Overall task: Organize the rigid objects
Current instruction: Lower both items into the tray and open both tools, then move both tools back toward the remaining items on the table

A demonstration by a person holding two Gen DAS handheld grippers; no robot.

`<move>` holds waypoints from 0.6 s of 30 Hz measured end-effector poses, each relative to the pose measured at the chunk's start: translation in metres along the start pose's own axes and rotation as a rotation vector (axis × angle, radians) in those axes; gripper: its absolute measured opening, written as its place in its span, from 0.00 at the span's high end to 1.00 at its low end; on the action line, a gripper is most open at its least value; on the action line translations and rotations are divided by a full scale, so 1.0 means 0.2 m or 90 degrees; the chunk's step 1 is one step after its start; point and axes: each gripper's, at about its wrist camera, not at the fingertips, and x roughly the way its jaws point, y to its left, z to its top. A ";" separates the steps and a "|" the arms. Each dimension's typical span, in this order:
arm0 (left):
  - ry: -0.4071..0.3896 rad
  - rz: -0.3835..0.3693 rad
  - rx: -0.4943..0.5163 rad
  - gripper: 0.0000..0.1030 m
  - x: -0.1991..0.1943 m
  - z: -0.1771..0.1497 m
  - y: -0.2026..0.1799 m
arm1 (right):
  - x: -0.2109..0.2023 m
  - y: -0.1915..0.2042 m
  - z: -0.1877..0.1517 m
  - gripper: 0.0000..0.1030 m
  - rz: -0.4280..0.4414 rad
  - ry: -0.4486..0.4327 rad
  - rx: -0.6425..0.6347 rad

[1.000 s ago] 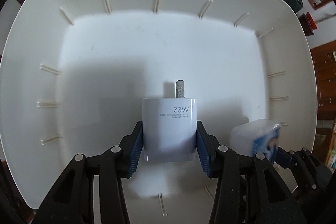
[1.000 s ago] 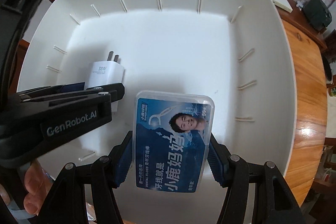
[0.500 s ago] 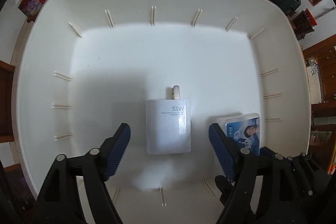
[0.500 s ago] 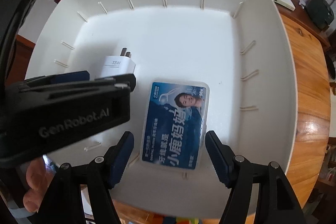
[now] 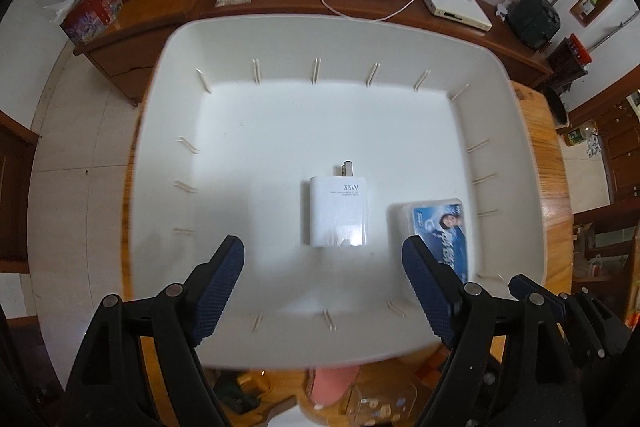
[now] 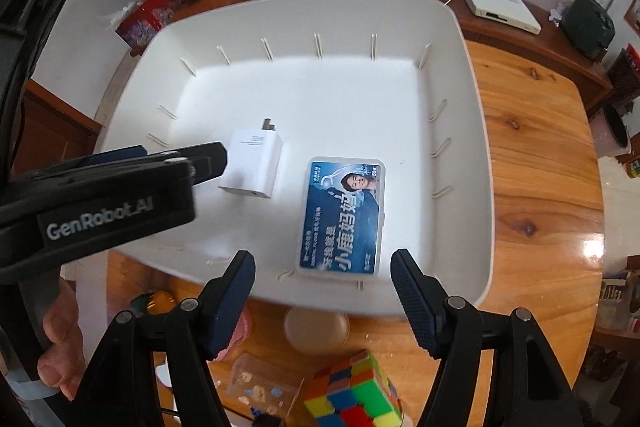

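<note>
Rigid objects are seen lying in the white rectangular plastic bin [image 6: 476, 147]: a white square plug-in charger [image 5: 338, 211] and, just beside it, a flat clear plastic floss-pick box with a blue label [image 6: 344, 215]. Both have just been released, the left gripper [image 5: 322, 291] and the right gripper [image 6: 322, 303] having been opened and raised, nothing left between the jaws. More pieces are left waiting on the wooden table [image 6: 536, 187]: a multicoloured puzzle cube [image 6: 354, 391] and a small clear plastic case [image 6: 264, 383], judged the likely next picks, with nothing blocking them.
</note>
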 end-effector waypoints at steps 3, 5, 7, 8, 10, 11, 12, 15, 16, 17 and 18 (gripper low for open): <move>-0.012 -0.010 0.003 0.19 -0.01 0.06 0.02 | -0.06 0.03 -0.03 0.31 -0.006 -0.016 0.003; -0.020 -0.020 0.002 0.19 -0.03 0.06 0.01 | -0.12 0.04 -0.06 0.31 -0.008 -0.026 0.007; -0.032 -0.033 0.003 0.18 -0.09 0.03 0.03 | -0.16 0.06 -0.09 0.31 -0.009 -0.035 0.012; -0.038 -0.039 0.004 0.18 -0.14 0.00 0.04 | -0.20 0.07 -0.12 0.31 -0.011 -0.042 0.013; -0.049 -0.044 0.009 0.18 -0.18 -0.02 0.04 | -0.22 0.11 -0.15 0.31 -0.014 -0.049 0.014; -0.054 -0.047 0.013 0.18 -0.21 -0.05 0.05 | -0.24 0.12 -0.17 0.31 -0.016 -0.053 0.015; -0.058 -0.051 0.017 0.18 -0.26 -0.08 0.06 | -0.27 0.14 -0.20 0.31 -0.016 -0.058 0.015; -0.067 -0.057 0.026 0.18 -0.35 -0.15 0.08 | -0.34 0.19 -0.29 0.31 -0.021 -0.071 0.015; -0.070 -0.059 0.030 0.18 -0.38 -0.18 0.09 | -0.36 0.20 -0.31 0.31 -0.021 -0.075 0.016; -0.074 -0.060 0.033 0.18 -0.41 -0.21 0.10 | -0.39 0.22 -0.35 0.31 -0.022 -0.080 0.018; -0.077 -0.061 0.035 0.18 -0.44 -0.24 0.12 | -0.41 0.23 -0.38 0.31 -0.023 -0.083 0.020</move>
